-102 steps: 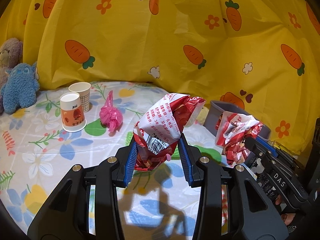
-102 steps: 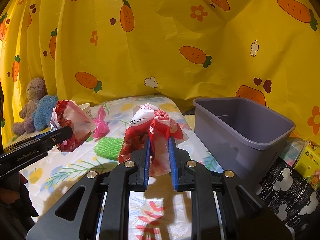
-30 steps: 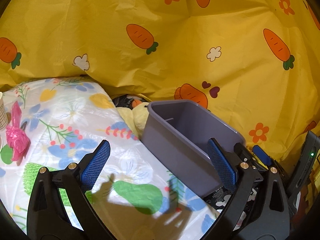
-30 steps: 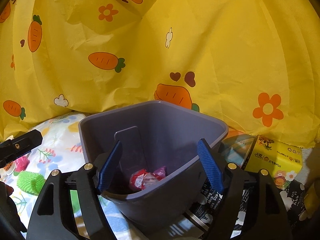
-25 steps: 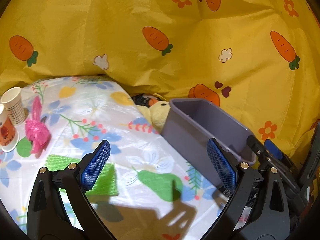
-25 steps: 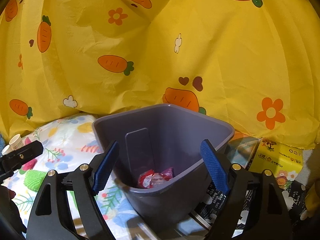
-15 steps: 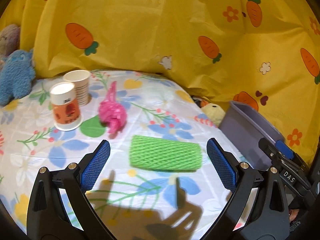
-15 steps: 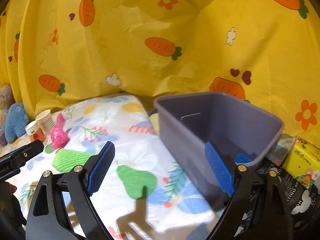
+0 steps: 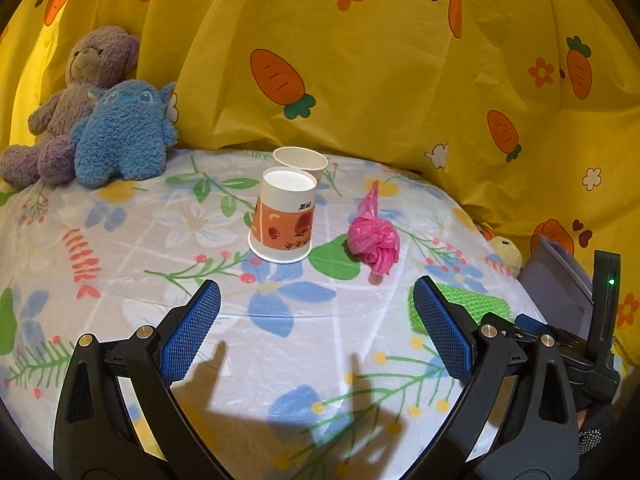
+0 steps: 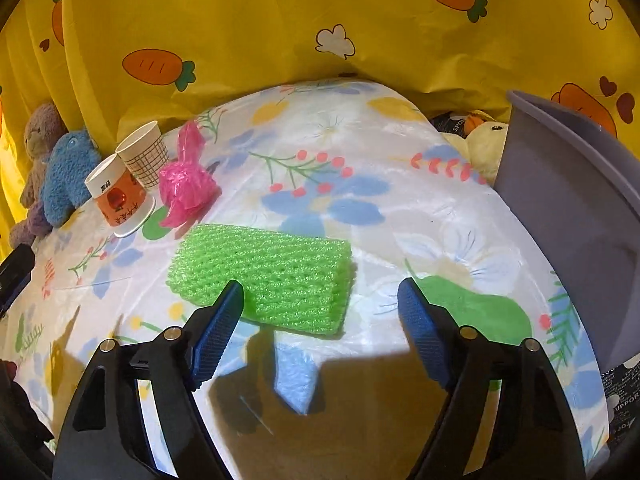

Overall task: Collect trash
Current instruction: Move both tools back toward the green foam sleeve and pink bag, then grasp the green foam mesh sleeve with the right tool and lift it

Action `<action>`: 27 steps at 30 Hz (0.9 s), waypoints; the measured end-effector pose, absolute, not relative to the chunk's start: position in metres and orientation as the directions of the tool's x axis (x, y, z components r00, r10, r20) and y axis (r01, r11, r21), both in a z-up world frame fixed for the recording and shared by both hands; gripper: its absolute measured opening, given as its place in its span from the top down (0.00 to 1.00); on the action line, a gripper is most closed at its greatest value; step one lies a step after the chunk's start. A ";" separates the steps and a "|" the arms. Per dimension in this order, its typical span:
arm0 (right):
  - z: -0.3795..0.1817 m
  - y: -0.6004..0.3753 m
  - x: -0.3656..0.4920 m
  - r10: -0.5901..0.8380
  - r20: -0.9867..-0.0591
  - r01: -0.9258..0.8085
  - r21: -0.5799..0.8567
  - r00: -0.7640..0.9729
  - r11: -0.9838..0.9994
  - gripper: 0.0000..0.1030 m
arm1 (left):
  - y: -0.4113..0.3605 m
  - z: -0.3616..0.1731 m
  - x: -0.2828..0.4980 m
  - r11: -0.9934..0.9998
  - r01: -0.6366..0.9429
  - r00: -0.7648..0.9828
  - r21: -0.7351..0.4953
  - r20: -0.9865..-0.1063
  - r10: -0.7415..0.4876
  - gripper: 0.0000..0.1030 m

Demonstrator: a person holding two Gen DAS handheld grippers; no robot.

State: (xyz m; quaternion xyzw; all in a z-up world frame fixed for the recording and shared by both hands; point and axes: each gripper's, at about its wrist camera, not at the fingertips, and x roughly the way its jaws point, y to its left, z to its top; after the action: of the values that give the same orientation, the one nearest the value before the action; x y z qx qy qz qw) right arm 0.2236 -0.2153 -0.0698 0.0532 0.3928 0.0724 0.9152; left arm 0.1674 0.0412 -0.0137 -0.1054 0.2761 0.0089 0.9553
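Note:
My left gripper (image 9: 316, 320) is open and empty above the floral tablecloth, facing an upside-down orange paper cup (image 9: 283, 217) and a knotted pink plastic bag (image 9: 374, 240). A second paper cup (image 9: 301, 161) stands upright behind the first. My right gripper (image 10: 320, 316) is open and empty, just in front of a green foam net sleeve (image 10: 266, 276) that lies flat on the cloth; it also shows in the left wrist view (image 9: 468, 304). The grey-purple bin (image 10: 572, 200) stands at the right edge of the table.
A purple teddy bear (image 9: 80, 92) and a blue plush toy (image 9: 124, 132) sit at the back left. A yellow plush duck (image 10: 478, 140) lies between table and bin. A yellow carrot-print curtain (image 9: 360, 60) hangs behind. The cups (image 10: 132, 184) and pink bag (image 10: 186, 178) also show in the right wrist view.
Both grippers dropped red snack wrappers into the bin and opened. Both have swung left from the bin back over the table, the left toward the cups, the right toward the green net.

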 end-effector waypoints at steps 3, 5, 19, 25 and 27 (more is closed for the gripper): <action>-0.071 -0.214 0.229 0.209 -0.723 -0.103 0.189 0.658 0.977 0.37 | 0.039 -0.012 0.167 0.979 -0.058 0.850 -0.194 -0.523 -0.054 0.07; -0.074 -0.211 0.234 0.223 -0.734 -0.111 0.199 0.642 0.974 0.50 | 0.035 -0.012 0.168 0.981 -0.044 0.850 -0.190 -0.524 -0.063 0.07; -0.045 -0.217 0.214 0.192 -0.602 -0.128 0.149 0.775 0.981 0.92 | -0.003 -0.002 0.204 0.985 0.071 0.837 -0.159 -0.528 -0.146 0.07; -0.031 -0.233 0.208 0.150 -0.545 -0.097 0.125 0.825 0.987 0.93 | -0.028 -0.019 0.254 0.991 0.082 0.803 -0.108 -0.582 -0.130 0.10; -0.030 -0.238 0.208 0.142 -0.537 -0.089 0.124 0.831 0.988 0.93 | -0.035 -0.028 0.269 0.991 0.091 0.784 -0.102 -0.607 -0.134 0.13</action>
State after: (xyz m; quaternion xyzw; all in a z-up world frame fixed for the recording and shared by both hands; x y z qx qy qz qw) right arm 0.2076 -0.2381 -0.0298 0.0468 0.2839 0.0606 0.9558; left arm 0.2694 -0.0353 -0.0279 -0.0334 0.3235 -0.0597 0.9438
